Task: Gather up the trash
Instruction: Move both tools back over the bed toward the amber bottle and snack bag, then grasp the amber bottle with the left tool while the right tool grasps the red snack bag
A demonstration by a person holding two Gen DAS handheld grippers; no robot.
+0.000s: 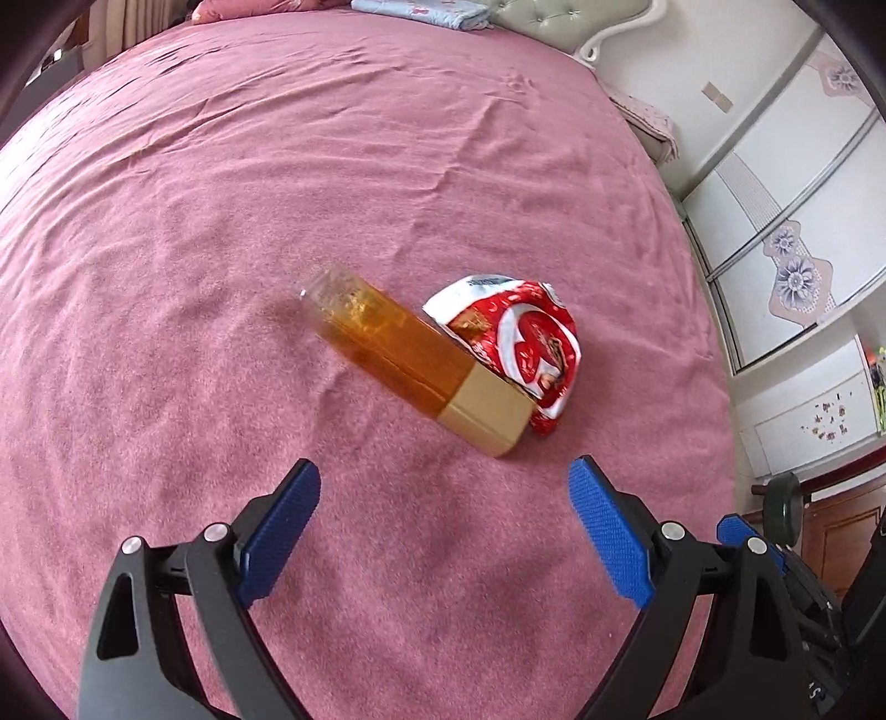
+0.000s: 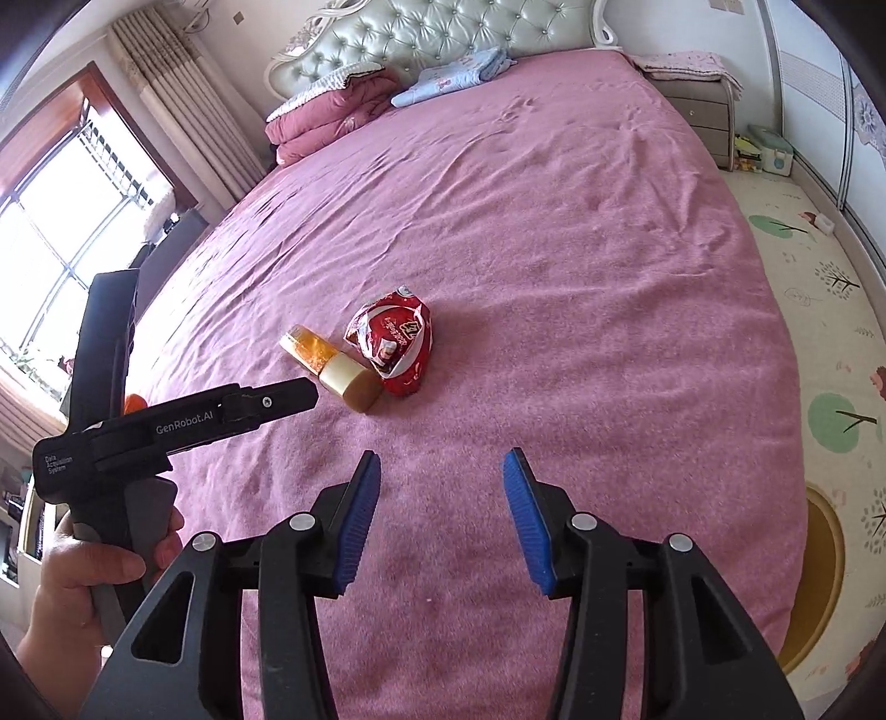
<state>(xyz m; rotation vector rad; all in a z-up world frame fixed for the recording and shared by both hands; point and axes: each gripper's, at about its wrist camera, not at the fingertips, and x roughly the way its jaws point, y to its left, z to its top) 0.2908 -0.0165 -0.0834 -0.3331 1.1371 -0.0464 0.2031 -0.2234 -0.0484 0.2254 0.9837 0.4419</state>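
**Two open grippers over the litter on the pink bed**

Left wrist view: the left gripper (image 1: 443, 493) hangs above the wrinkled pink bedspread (image 1: 277, 194), its blue-padded fingers (image 1: 279, 540) spread wide with nothing between them. Just ahead lies the amber square plastic bottle with a gold cap (image 1: 415, 360), on its side, cap end nearest the gripper. The crumpled red-and-white foil snack wrapper (image 1: 520, 346) sits touching the bottle's far side; the bottle hides part of it, and its print is too creased to read. At the lower right edge a bit of the other tool shows, mostly cut off.

Right wrist view: the right gripper (image 2: 442, 471) also stands open and holds nothing, farther back from the trash. The bottle (image 2: 332, 363) and wrapper (image 2: 396, 343) lie together mid-bed. The left gripper (image 2: 299, 394) reaches in side-on from the left, its tip near the bottle; from this angle its fingers overlap, so their spread is unreadable here. The person's left hand (image 2: 83, 570) grips its handle. A tufted pale headboard (image 2: 443, 33) is cut off at the top.
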